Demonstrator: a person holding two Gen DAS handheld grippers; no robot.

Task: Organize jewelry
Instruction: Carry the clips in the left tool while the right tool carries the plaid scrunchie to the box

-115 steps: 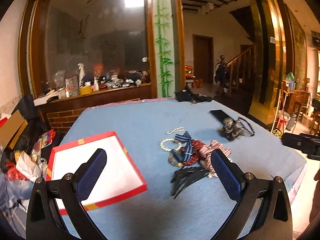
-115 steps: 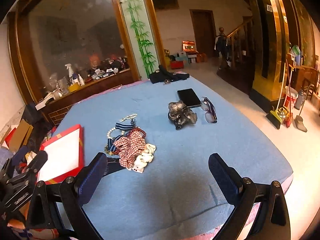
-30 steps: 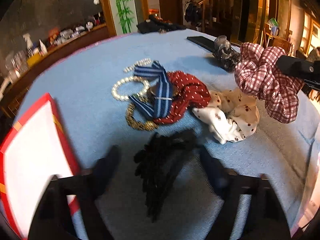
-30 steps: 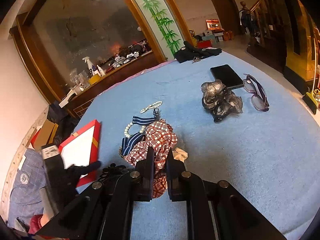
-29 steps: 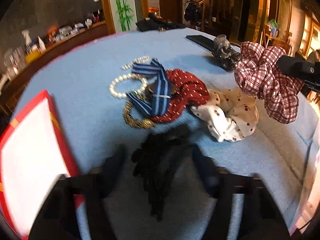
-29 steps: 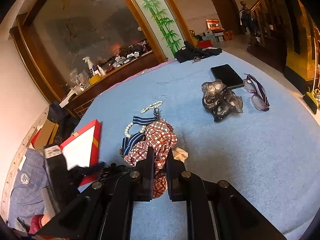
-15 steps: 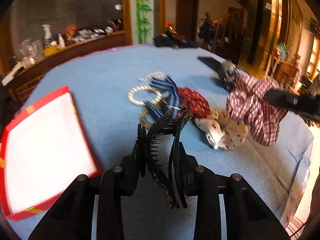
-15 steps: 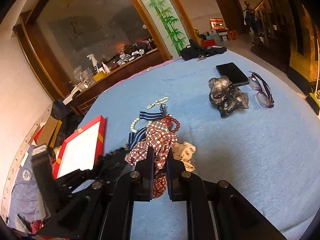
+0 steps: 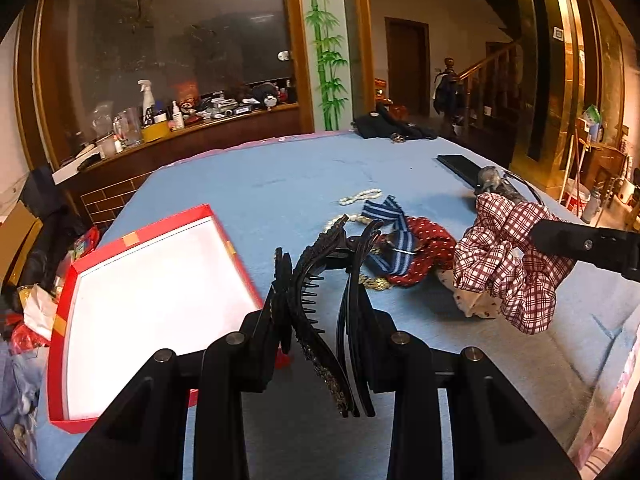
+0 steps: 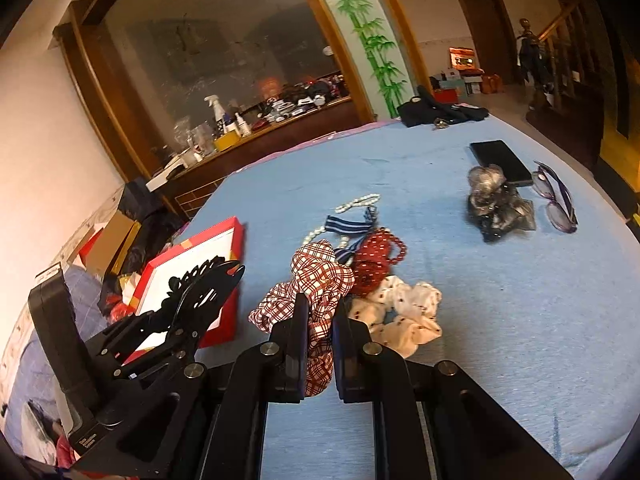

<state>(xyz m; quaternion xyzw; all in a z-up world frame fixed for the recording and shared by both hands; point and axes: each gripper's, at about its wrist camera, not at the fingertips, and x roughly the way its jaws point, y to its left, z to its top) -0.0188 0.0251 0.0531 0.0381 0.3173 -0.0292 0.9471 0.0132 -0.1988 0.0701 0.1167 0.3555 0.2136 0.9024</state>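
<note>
Since the earlier frames both grippers have closed on something and lifted it: the left gripper (image 9: pixel 320 320), which stood open over the desk (image 9: pixel 280 176), now clamps a bundle of black hair clips (image 9: pixel 316 300) that lay in the pile, and the right gripper (image 10: pixel 318 344), also open then, now pinches the red plaid scrunchie (image 10: pixel 316 280) and holds it clear of the blue cloth. The red box (image 9: pixel 64 312) sits at the left of the desk, its white inside holding nothing, its near corner just below and left of the raised clips. The remaining pile lies between the box and the far right side: a blue striped ribbon (image 9: pixel 390 216) draped over a red dotted scrunchie (image 9: pixel 424 248), a pearl bracelet (image 10: pixel 316 234) and a short pearl strand (image 9: pixel 360 196) just behind them, a gold chain (image 9: pixel 374 282) partly hidden under the ribbon, and a cream dotted scrunchie (image 10: pixel 404 312) nearest the right gripper. In the left wrist view the hanging plaid scrunchie covers most of the cream one. Farther right, well apart from the pile, rest a crumpled grey scrunchie (image 10: pixel 496 204), a black phone (image 10: pixel 500 160) touching it from behind, and purple glasses (image 10: pixel 556 200) beside it. Dark clothing (image 10: pixel 436 112) lies at the desk's far edge.
</note>
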